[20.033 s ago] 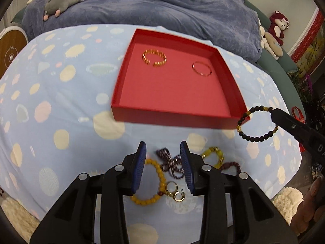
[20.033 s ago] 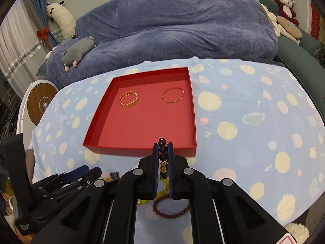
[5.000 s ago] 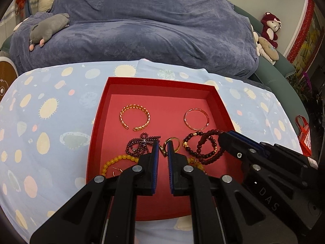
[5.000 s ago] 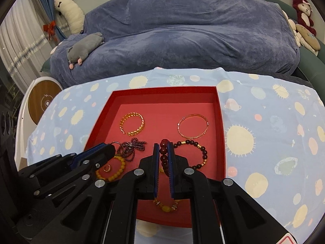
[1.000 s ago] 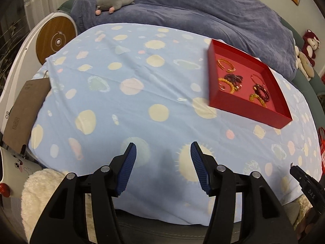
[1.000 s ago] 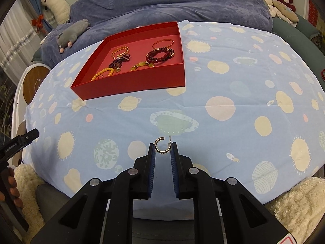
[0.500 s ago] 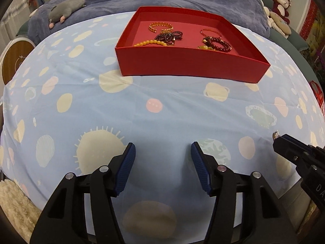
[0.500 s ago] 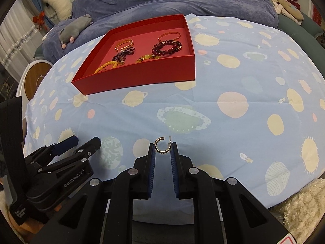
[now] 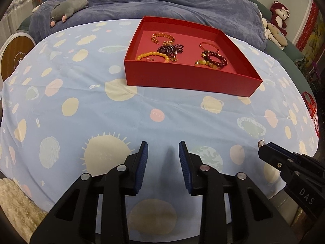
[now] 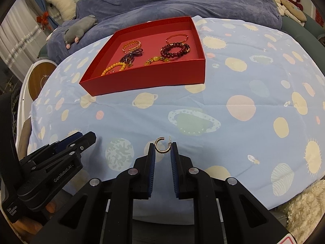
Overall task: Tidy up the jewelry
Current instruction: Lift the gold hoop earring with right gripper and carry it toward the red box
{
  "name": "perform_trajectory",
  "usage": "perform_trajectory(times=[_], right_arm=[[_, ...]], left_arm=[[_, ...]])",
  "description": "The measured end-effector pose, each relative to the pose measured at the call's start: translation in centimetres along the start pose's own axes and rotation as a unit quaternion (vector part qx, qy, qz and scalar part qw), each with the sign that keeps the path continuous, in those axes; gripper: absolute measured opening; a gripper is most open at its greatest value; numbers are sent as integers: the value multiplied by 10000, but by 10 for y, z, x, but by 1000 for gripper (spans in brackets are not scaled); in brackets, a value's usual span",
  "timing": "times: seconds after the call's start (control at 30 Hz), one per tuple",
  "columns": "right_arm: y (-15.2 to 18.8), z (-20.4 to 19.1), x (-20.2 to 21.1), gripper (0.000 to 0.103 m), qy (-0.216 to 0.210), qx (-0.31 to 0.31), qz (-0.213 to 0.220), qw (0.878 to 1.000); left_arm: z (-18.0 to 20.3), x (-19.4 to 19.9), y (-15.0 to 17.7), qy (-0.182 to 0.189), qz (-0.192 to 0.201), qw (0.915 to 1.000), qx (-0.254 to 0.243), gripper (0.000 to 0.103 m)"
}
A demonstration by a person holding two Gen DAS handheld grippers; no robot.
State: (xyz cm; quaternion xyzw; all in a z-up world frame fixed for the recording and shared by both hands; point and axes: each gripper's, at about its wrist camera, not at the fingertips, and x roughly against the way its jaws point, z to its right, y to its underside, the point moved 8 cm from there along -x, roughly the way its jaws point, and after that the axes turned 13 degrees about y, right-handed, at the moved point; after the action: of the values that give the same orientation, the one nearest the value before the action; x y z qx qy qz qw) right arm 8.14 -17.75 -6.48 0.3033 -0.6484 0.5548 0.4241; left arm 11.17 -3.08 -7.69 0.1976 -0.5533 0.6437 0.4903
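A red tray [image 9: 189,82] [image 10: 146,79] sits on the far half of the spotted blue tablecloth. In it lie a gold chain bangle [image 9: 162,38], a yellow bead bracelet [image 9: 152,55], a purple bracelet [image 9: 171,48], a thin gold bangle [image 9: 209,46] and dark red bead bracelets [image 9: 216,58]. Over the cloth near the table's front edge, my right gripper [image 10: 163,148] is shut on a small gold hoop earring [image 10: 162,147] [image 9: 261,143]. To its left, my left gripper [image 9: 163,148] [image 10: 89,138] is closing with nothing between its jaws.
A blue covered sofa runs behind the table with a grey plush toy [image 9: 69,9] on it and more plush toys [image 9: 279,16] at the right. A round wooden disc [image 9: 15,58] stands at the left. Fluffy cream rug [image 10: 304,209] lies below the table edge.
The left gripper has swung from the table's left side toward the tray and come beside the right gripper; its jaws have narrowed. The right gripper still holds the earring in place.
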Motion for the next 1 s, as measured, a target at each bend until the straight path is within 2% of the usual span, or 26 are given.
perform_trajectory(times=[0.2, 0.37, 0.4, 0.47, 0.6, 0.77, 1.0], right_arm=[[-10, -5, 11, 14, -96, -12, 118, 9999], [-13, -9, 15, 15, -174, -34, 164, 9997], [-13, -9, 15, 15, -180, -25, 167, 9997], [-14, -10, 15, 15, -183, -19, 166, 9997], [-15, -9, 17, 15, -206, -69, 187, 9996], [-17, -9, 20, 15, -256, -73, 212, 9994], [-18, -14, 26, 15, -319, 10, 276, 9991]], left_arm=[[4, 18, -13, 213, 221, 9994, 130, 31], [7, 28, -22, 233, 353, 9990, 127, 30], [8, 29, -24, 252, 378, 9989, 134, 29], [9, 31, -27, 283, 426, 9986, 122, 20], [12, 35, -30, 339, 471, 9983, 106, 20], [12, 34, -30, 292, 450, 9985, 78, 15], [10, 31, -29, 130, 398, 9991, -15, 14]])
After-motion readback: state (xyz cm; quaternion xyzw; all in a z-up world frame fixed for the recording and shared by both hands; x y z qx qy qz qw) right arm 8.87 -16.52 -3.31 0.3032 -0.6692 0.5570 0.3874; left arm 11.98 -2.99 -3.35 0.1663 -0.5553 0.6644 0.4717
